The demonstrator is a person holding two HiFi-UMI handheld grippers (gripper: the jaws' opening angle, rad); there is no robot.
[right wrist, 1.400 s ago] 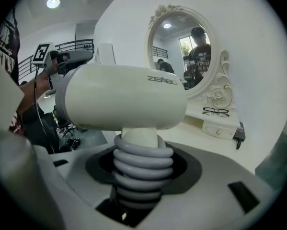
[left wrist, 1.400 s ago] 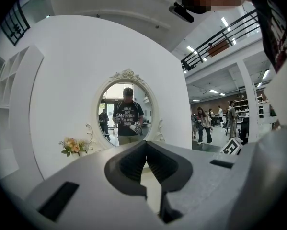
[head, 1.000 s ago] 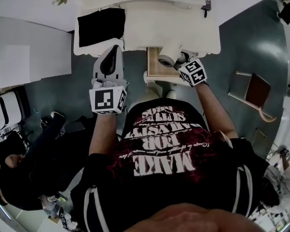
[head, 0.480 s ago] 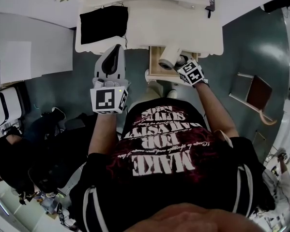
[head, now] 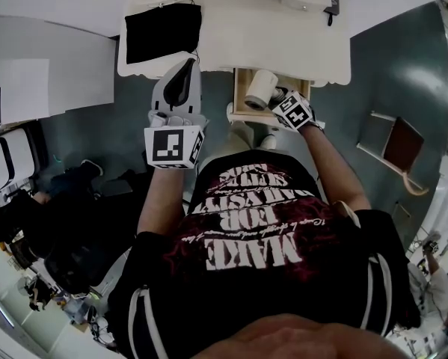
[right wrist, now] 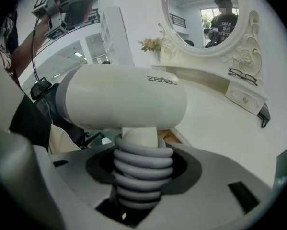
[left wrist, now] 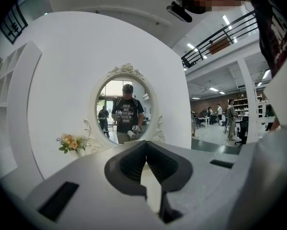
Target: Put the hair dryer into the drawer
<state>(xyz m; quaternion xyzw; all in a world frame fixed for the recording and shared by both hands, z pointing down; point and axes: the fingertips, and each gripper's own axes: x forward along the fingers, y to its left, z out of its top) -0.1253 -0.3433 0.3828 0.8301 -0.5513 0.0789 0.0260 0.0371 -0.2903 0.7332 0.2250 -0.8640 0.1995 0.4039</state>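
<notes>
The right hand-held gripper had come down with the hair dryer toward the open drawer under the front edge of the white desk, while the left hand-held gripper had hardly shifted. The right one's jaws stood wide and were clamped on the dryer's handle, which was wound round with a grey coiled cord. Above the coil, the dryer's barrel lay crosswise to the jaws. It was a smooth cream-white cylinder with a grey band at one end and small grey lettering on its side. In the head view the barrel hung over the drawer's wooden opening, its round mouth turned up toward the camera. Whether it touched the drawer could not be told. The left hand-held gripper was held out level to the left of the drawer, its jaws closed together with nothing between them.
</notes>
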